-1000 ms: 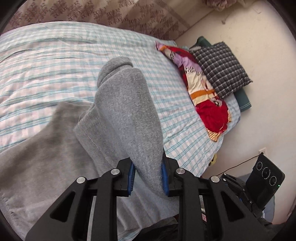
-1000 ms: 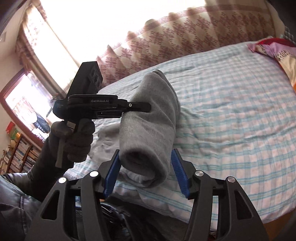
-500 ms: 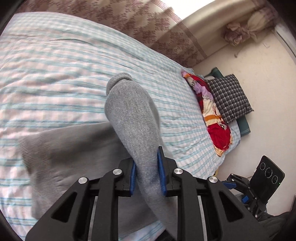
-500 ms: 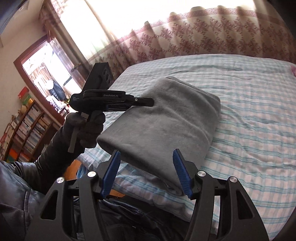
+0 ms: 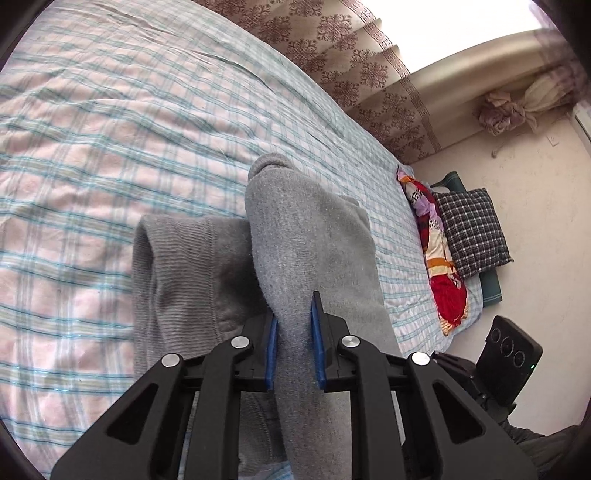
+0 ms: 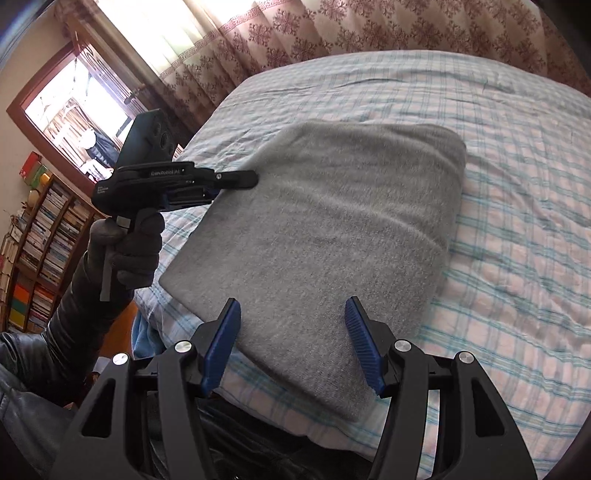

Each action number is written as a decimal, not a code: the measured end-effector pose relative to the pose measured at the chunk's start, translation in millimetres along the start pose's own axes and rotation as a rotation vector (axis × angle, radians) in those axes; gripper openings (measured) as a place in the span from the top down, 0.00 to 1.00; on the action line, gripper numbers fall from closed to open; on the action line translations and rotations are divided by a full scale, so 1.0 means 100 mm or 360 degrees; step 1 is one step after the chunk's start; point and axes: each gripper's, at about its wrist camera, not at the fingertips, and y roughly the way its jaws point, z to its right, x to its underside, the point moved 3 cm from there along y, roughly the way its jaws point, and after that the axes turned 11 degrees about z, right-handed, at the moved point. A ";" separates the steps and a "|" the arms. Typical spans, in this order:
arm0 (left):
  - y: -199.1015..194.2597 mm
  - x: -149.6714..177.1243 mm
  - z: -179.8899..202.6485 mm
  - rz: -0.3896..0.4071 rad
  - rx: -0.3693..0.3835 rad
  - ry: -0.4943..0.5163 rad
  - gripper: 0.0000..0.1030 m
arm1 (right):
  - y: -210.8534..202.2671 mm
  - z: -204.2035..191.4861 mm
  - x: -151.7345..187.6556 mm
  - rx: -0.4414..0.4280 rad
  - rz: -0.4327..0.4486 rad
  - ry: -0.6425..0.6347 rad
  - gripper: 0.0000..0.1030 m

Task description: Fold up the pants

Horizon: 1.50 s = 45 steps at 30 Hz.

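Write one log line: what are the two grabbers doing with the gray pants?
left gripper: shut on soft grey knit pants | right gripper: open, above pants edge | pants: folded on checked bedsheet

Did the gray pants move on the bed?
Yes. The gray pants went from a raised roll to lying flat, spread toward the curtain.

We see a bed [image 6: 517, 184] under a pink-and-teal checked sheet [image 5: 110, 129]. On it lie grey pants [image 6: 332, 221], folded over near our edge, and a colourful cloth [image 5: 439, 258] along the far side beside a checked pillow [image 5: 469, 232].
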 end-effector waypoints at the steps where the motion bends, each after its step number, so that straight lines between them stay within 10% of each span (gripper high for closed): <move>1: -0.02 -0.02 -0.01 0.0015 -0.0002 -0.0003 0.85 | 0.04 -0.01 0.00 -0.0011 -0.0006 0.0001 0.41; 16: -0.37 -0.01 -0.47 0.0126 -0.0229 -0.0077 0.84 | 0.34 -0.39 0.04 -0.0182 -0.0078 -0.0116 0.43; 27: -0.63 -0.09 -0.20 0.0283 -0.0671 0.0220 0.64 | -0.16 0.31 -0.14 0.0146 0.0142 0.0091 0.42; 45: -0.26 0.48 0.38 0.0120 -0.0761 0.0534 0.45 | 0.25 0.08 0.34 0.0103 -0.0125 -0.0039 0.42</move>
